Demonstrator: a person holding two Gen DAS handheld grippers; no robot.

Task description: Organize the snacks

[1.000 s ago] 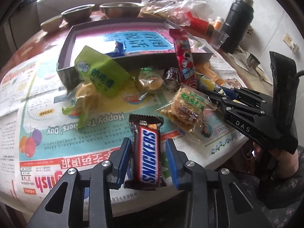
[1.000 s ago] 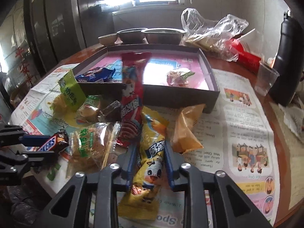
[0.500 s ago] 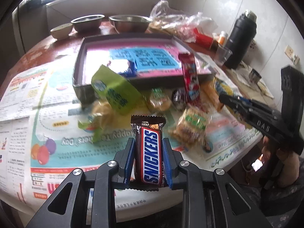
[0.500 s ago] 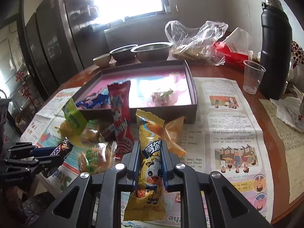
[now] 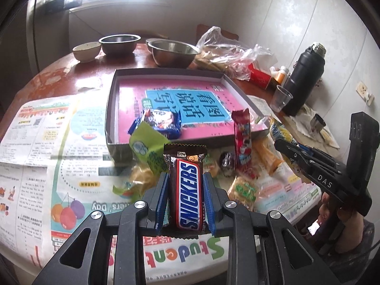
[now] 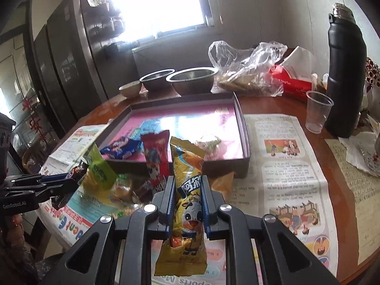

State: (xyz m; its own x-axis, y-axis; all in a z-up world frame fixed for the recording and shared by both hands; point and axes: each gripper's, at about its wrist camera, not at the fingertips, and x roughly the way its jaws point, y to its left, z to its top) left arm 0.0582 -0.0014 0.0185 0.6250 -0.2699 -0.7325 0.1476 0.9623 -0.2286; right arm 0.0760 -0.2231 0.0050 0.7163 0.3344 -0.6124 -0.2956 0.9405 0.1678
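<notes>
Now we hold the Snickers bar (image 5: 188,190) upright in our left gripper (image 5: 186,199), its blue pads (image 5: 161,201) clamped on the bar's long sides, the bar lifted clear of the newspaper (image 5: 47,171) below. Our right gripper (image 6: 187,204) is likewise closed tight on the yellow panda snack packet (image 6: 187,204), which hangs through the jaws with its top standing above them and its lower end dangling over the paper. Both tools point downward at a slant toward the table, the left one seen low at the left edge of the right wrist view.

Ahead of both sits the shallow grey tray (image 5: 110,118) with a pink lining; a blue wrapped snack (image 5: 161,121) lies in its near left part and a pale wrapped sweet (image 6: 209,142) toward its right, leaving most of the floor bare. Just before the tray's near wall lies the heap: a green packet (image 5: 147,147), a red stick packet (image 5: 242,140) leaning over the wall, an orange packet (image 5: 266,156), a rice cracker pack (image 5: 244,190).

Beyond the tray stand two steel bowls (image 5: 173,52), a plastic bag (image 6: 247,68), a clear cup (image 6: 317,114) and a black flask (image 6: 344,71).
</notes>
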